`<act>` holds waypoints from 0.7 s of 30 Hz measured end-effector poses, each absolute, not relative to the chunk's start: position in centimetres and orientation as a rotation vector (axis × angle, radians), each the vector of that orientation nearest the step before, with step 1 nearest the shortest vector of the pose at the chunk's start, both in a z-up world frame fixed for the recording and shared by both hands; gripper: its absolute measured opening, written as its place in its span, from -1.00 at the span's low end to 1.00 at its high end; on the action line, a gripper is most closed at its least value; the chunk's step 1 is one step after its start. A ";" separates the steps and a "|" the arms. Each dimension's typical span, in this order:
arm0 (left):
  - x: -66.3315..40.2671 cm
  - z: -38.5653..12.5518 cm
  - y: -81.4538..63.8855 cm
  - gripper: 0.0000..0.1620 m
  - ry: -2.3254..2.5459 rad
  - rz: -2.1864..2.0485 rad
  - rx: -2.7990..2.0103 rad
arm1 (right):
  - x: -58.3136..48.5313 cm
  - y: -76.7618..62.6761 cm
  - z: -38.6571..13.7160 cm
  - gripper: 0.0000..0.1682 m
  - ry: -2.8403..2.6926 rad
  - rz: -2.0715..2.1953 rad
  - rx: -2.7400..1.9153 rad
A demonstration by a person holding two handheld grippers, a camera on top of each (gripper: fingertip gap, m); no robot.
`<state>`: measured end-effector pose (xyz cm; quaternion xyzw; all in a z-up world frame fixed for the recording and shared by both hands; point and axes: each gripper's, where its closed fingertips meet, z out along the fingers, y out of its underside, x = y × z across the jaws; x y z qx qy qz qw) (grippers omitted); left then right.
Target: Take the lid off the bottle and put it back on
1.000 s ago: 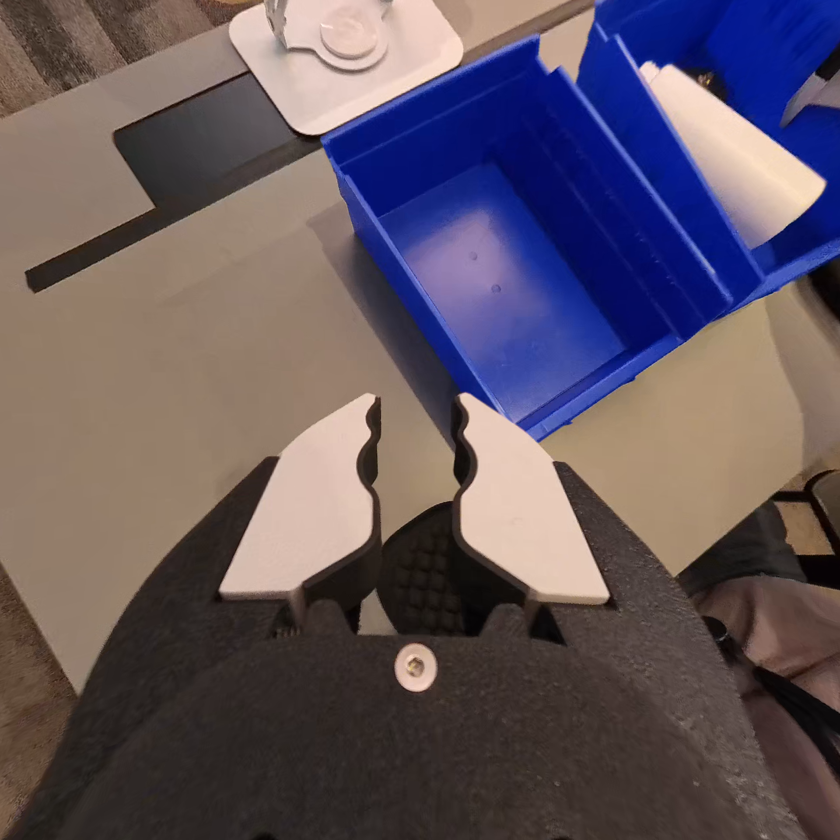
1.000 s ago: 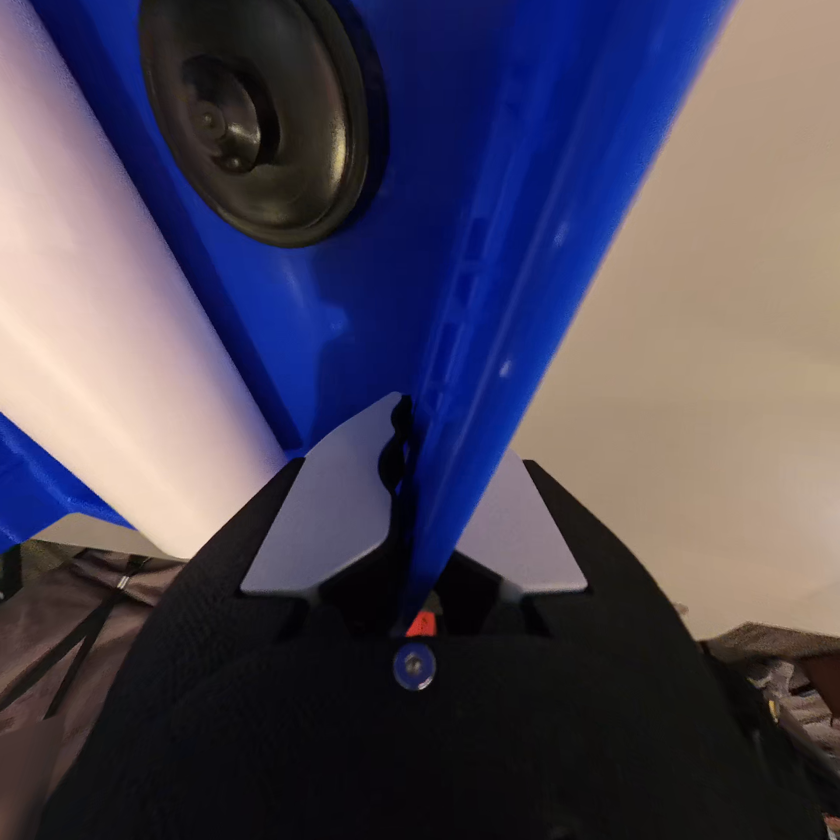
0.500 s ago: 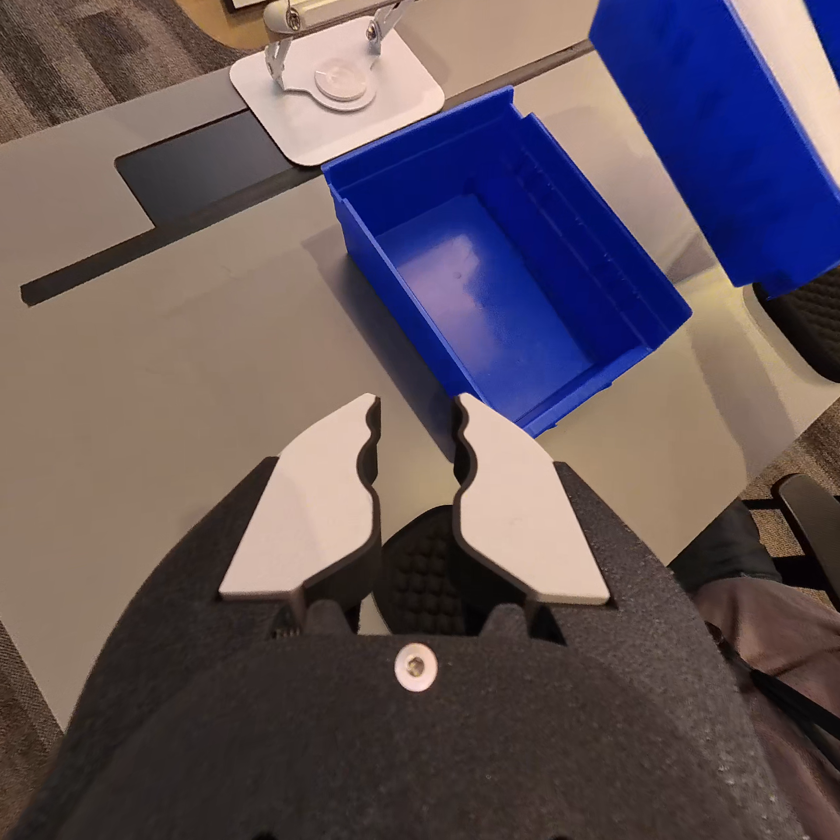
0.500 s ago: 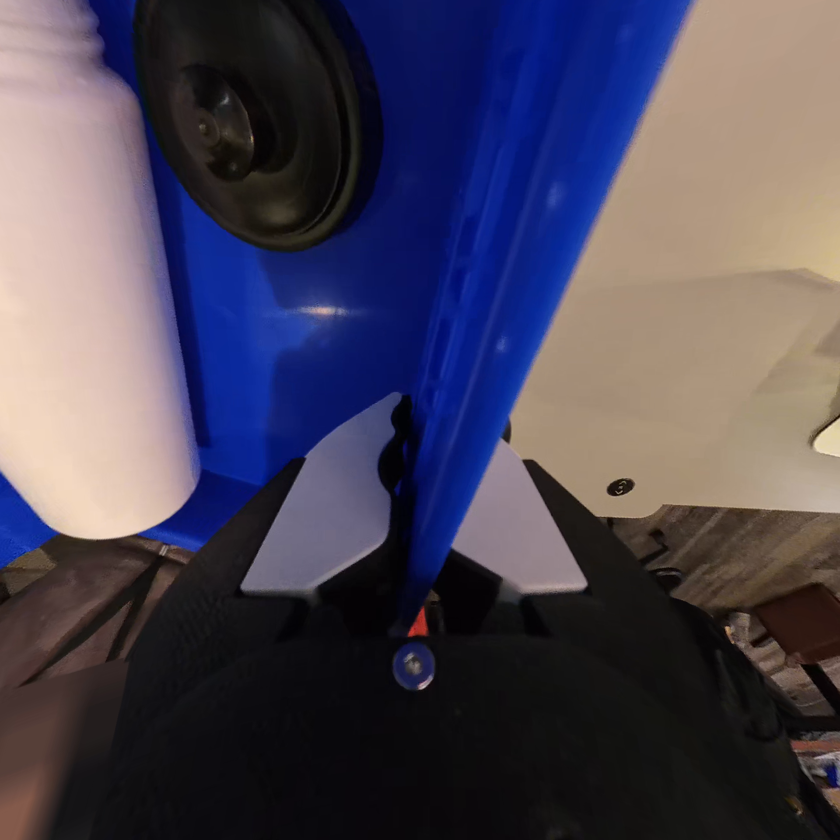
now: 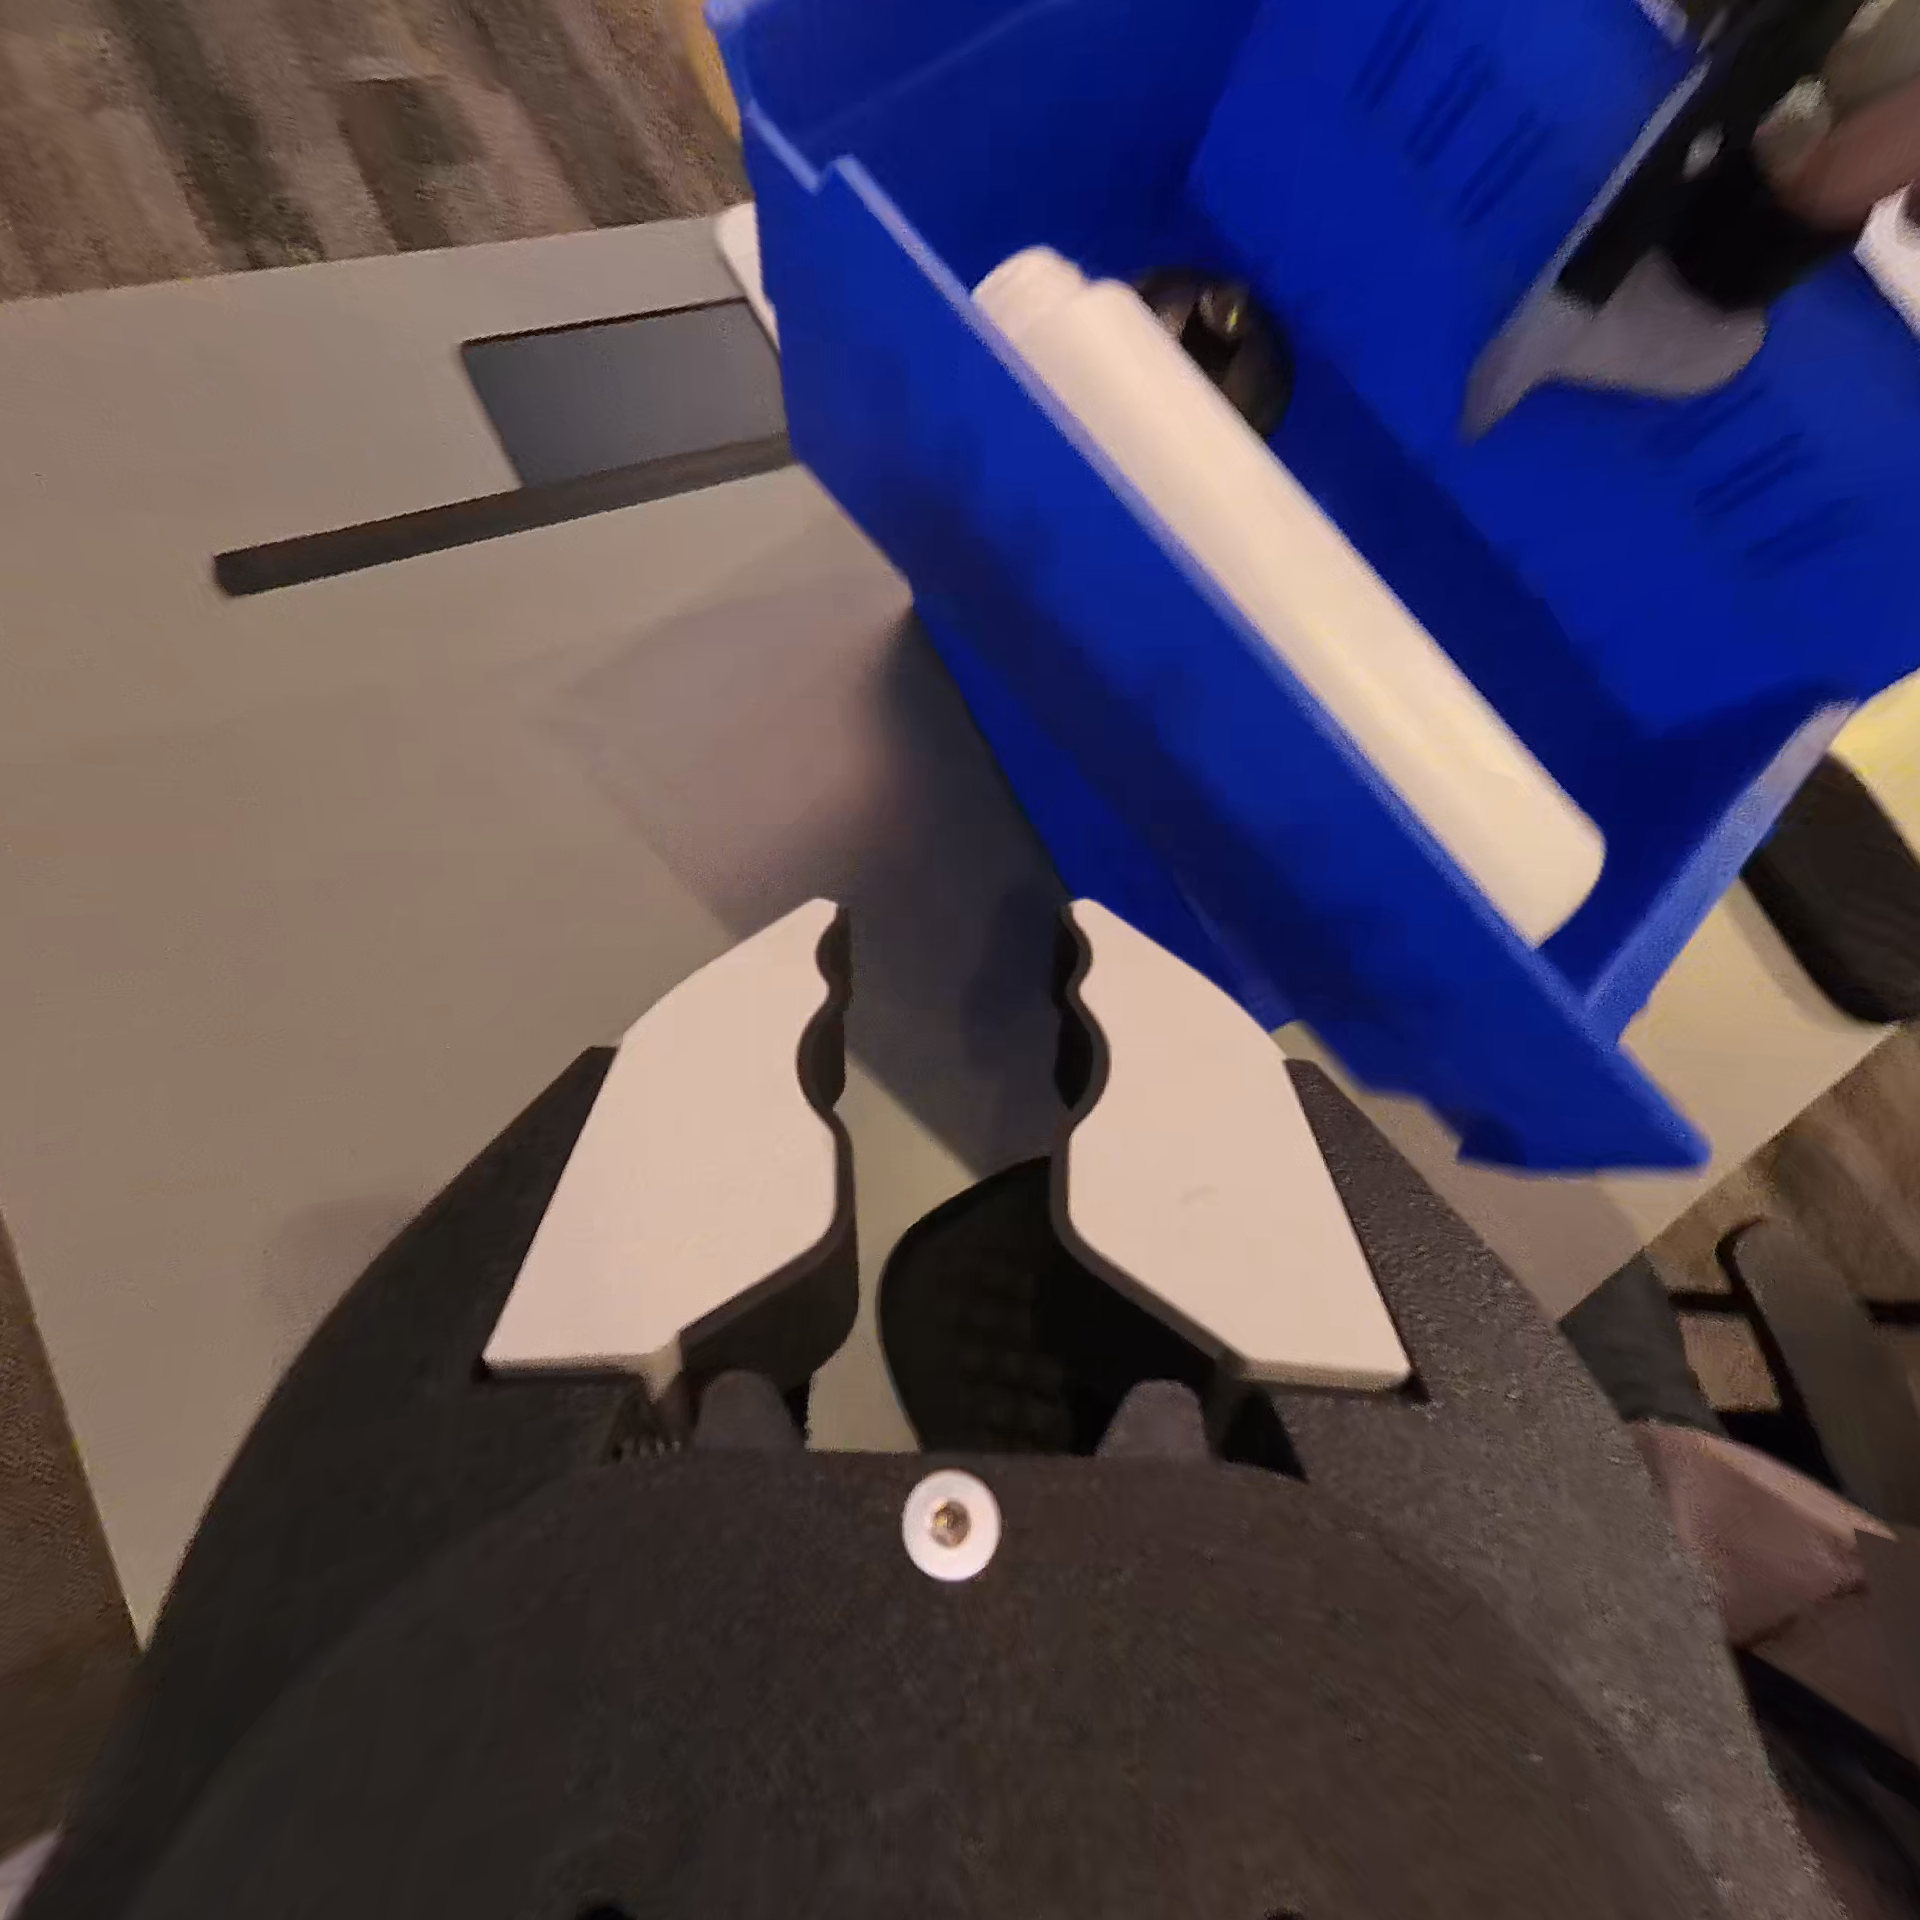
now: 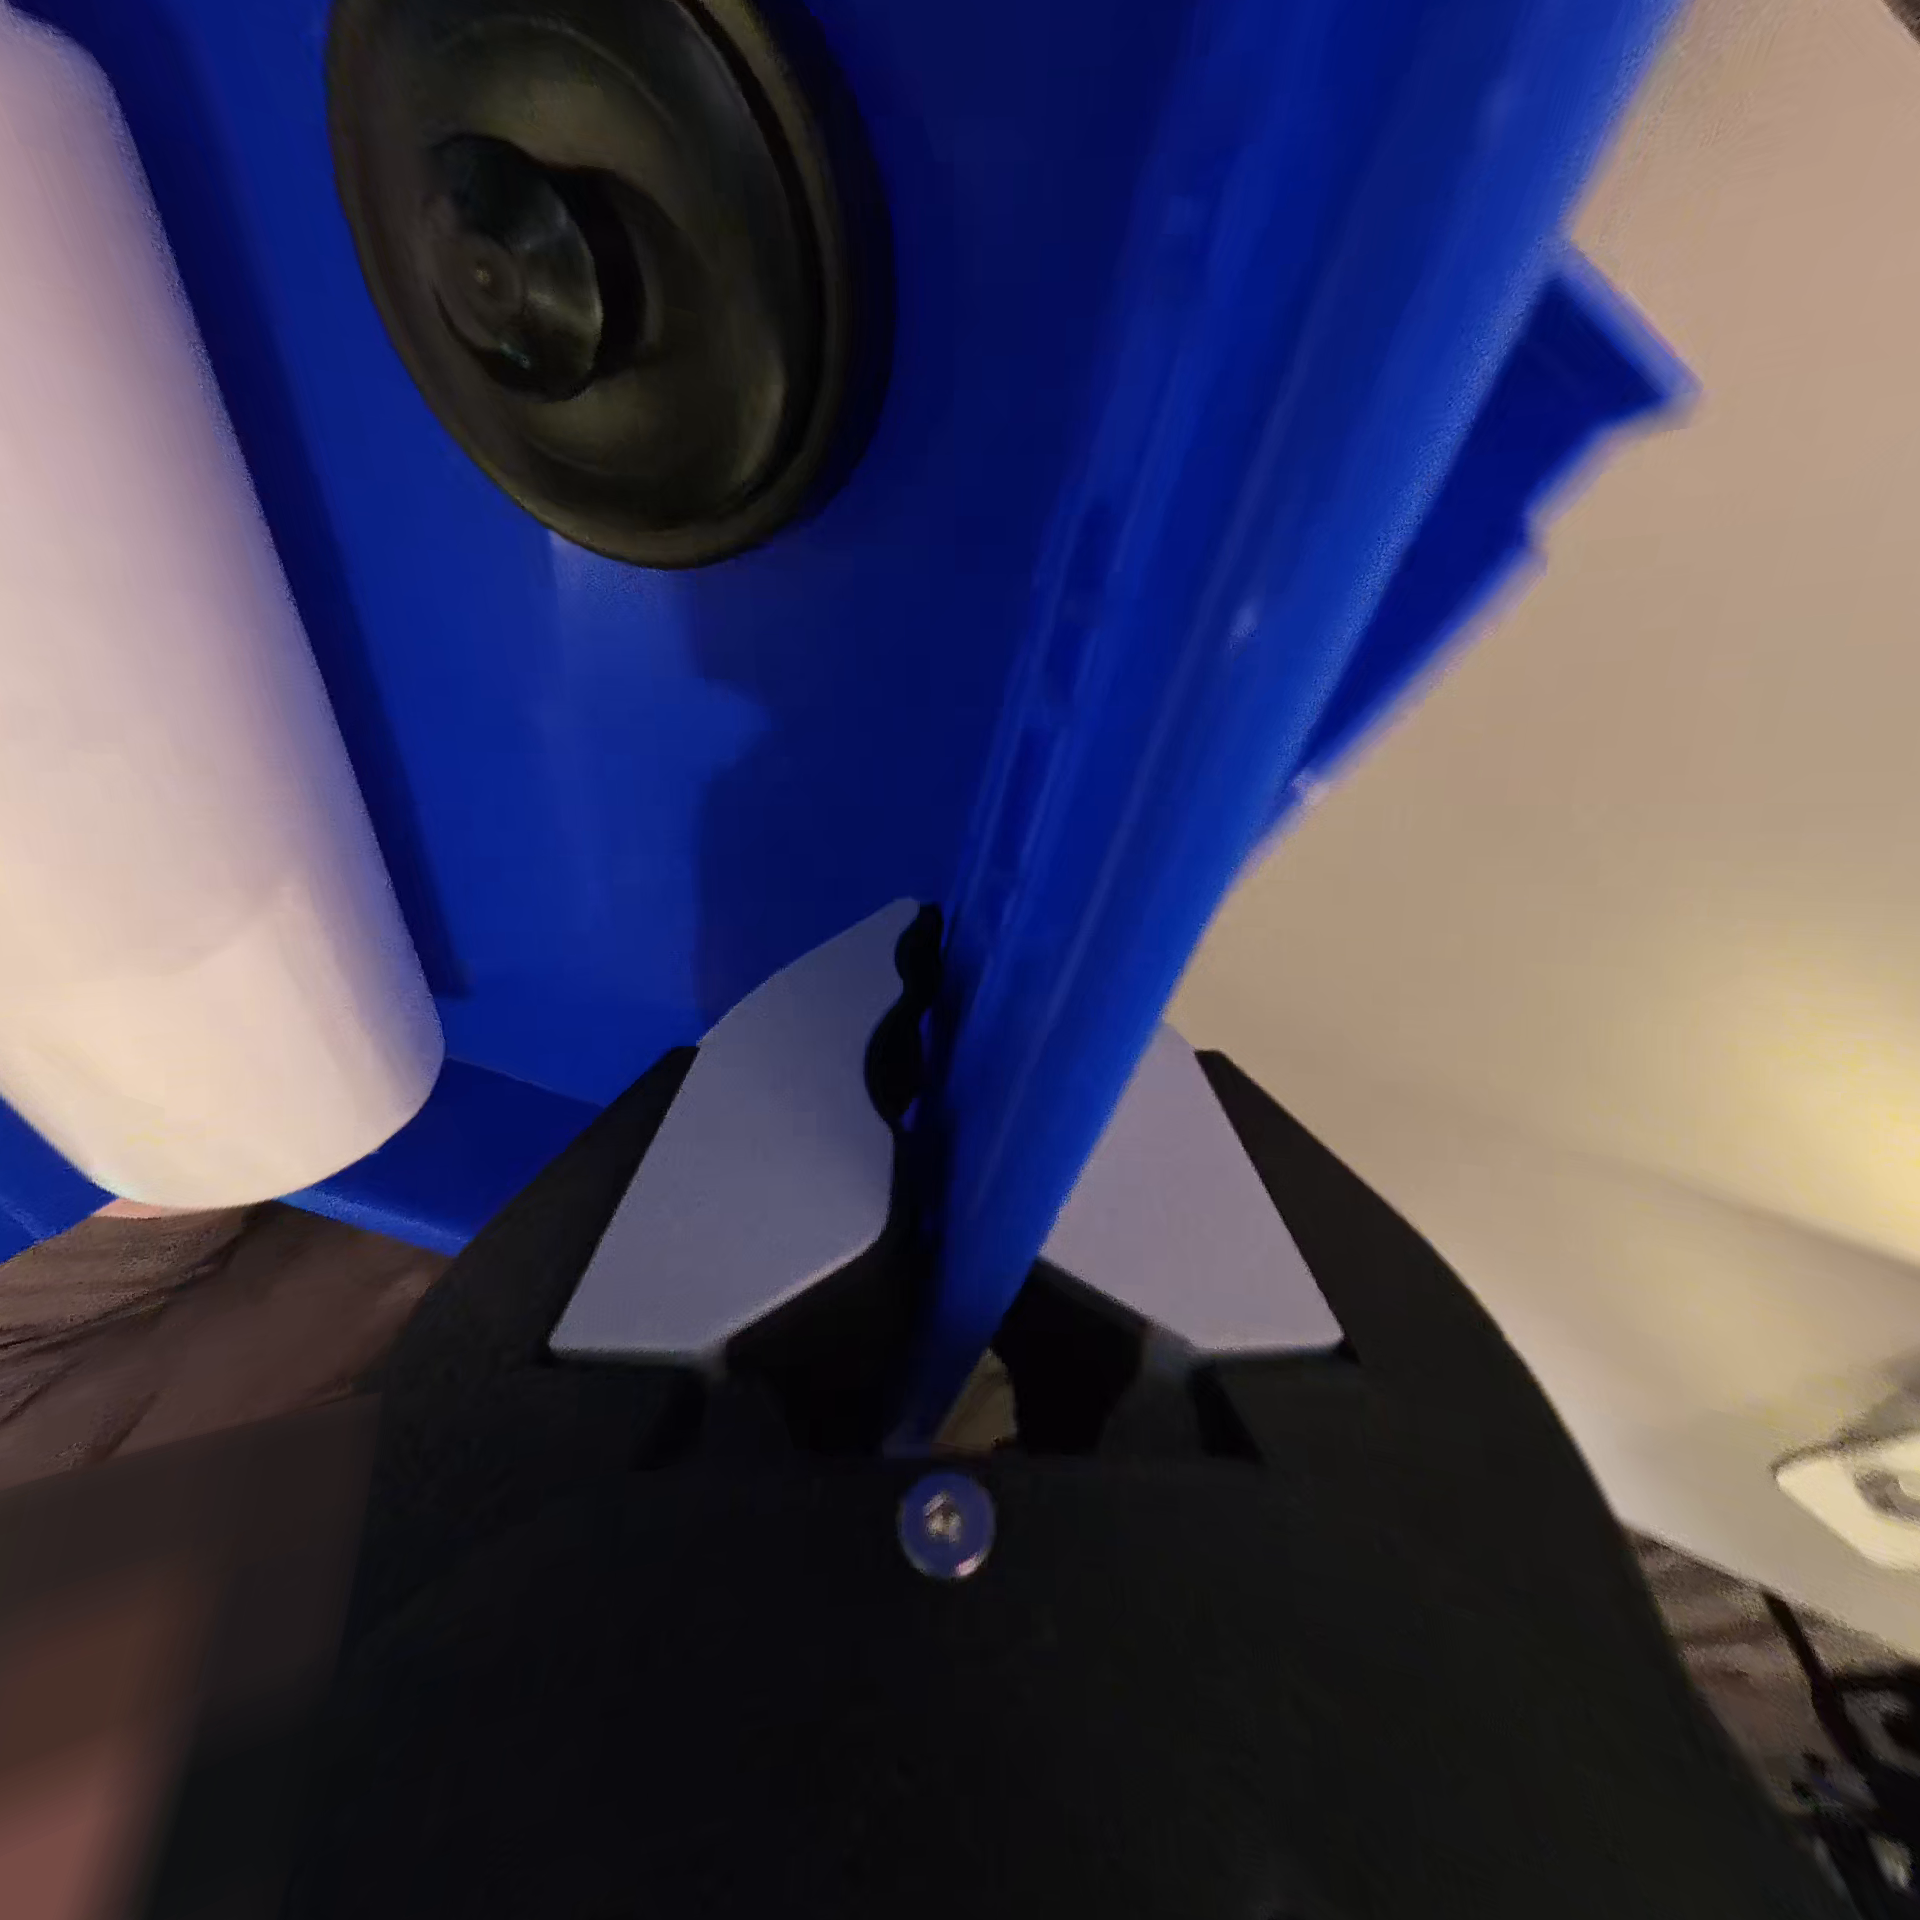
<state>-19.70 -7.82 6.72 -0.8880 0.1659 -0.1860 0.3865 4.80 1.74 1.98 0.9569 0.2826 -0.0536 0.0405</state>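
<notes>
A white bottle (image 5: 1247,540) lies on its side in a blue bin (image 5: 1039,623), with a round black lid (image 5: 1226,322) loose behind it. The bin hangs tilted in the air above the table. My right gripper (image 6: 966,935) is shut on the bin's side wall (image 6: 1143,623); its view shows the bottle (image 6: 177,727) at left and the lid (image 6: 603,291) at the top. It also shows in the left wrist view (image 5: 1558,353), blurred, at the upper right. My left gripper (image 5: 951,925) is open and empty, just below and left of the bin.
The grey table (image 5: 312,831) has a dark cutout and slot (image 5: 623,395) at the back. Carpet lies beyond it. A black chair part (image 5: 1849,914) and a person's leg (image 5: 1766,1538) are at the right, off the table's edge.
The right gripper has carried the blue bin left and nearer to the left gripper, tilting it; it now covers the empty bin seen earlier. The left gripper's fingers stand slightly wider apart.
</notes>
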 end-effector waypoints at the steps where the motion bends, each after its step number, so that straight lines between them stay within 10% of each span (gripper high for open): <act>1: -21.0 6.8 -7.8 -0.51 0.361 -0.481 -2.253 | 2.4 1.6 1.5 -0.93 0.897 -0.203 2.916; 5: -27.6 8.8 -7.6 -0.08 0.040 -0.426 -2.107 | -6.0 0.9 -0.8 -0.92 1.021 -0.274 2.849; 21: -32.0 6.4 -7.8 0.06 -0.087 -0.385 -2.167 | -16.7 -0.4 -10.8 -0.92 0.866 -0.289 2.734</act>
